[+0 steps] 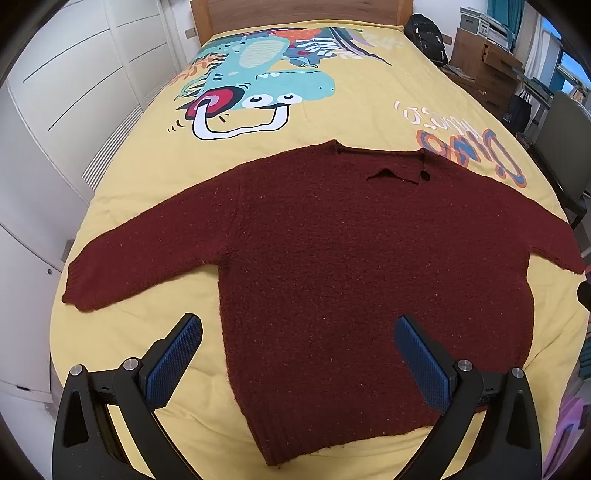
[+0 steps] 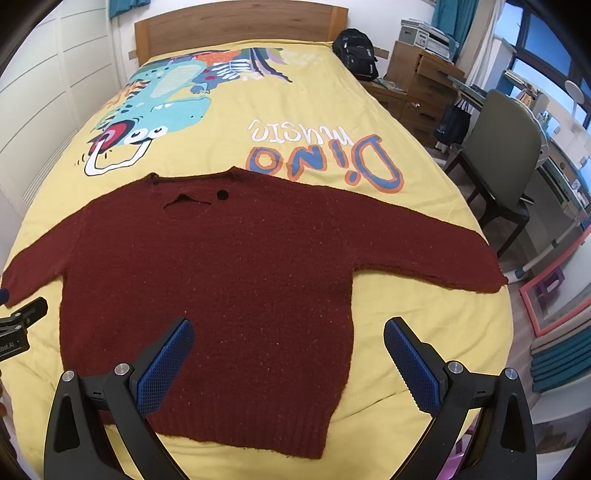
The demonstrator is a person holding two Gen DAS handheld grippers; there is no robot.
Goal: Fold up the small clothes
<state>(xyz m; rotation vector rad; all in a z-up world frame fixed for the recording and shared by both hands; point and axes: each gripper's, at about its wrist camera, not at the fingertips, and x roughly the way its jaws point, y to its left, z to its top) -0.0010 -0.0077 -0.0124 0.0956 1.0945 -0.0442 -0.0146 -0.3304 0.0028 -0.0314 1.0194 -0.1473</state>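
Observation:
A dark red knitted sweater lies flat on the yellow bedspread, both sleeves spread out, collar at the far side, hem toward me. It also shows in the right wrist view. My left gripper is open and empty, held above the sweater's lower left part, its left finger over bare bedspread. My right gripper is open and empty above the sweater's lower right part, its right finger over bare bedspread. The left gripper's body shows at the left edge of the right wrist view.
The bed has a wooden headboard and a dinosaur print. White wardrobe doors stand on the left. On the right are a black backpack, a wooden dresser, a green chair and a desk by the window.

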